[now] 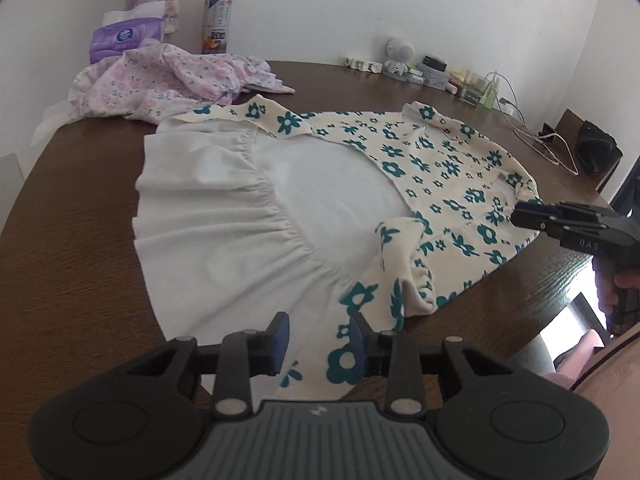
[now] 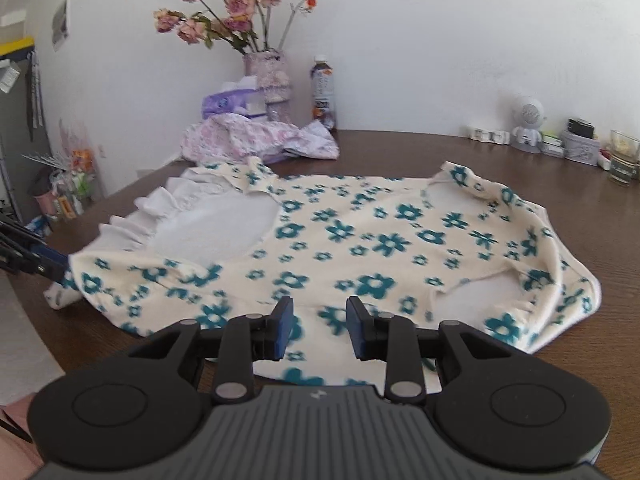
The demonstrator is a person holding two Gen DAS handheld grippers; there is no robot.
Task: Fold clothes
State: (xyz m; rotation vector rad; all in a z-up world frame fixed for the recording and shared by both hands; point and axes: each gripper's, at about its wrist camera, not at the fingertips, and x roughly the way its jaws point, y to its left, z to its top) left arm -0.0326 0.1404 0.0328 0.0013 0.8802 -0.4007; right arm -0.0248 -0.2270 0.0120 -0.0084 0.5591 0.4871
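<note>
Floral dress point(image 1: 440, 168) is light, floppy knit: pinch hems, not middle. My left gripper point(image 1: 318, 338) and right gripper point(image 2: 318, 328) both released, cloth just ahead.

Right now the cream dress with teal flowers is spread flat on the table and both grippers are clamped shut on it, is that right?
Not quite. The dress is spread on the table, but neither gripper is clamped on it: the left gripper and right gripper are both open, fingers apart, as each wrist view shows.
</note>
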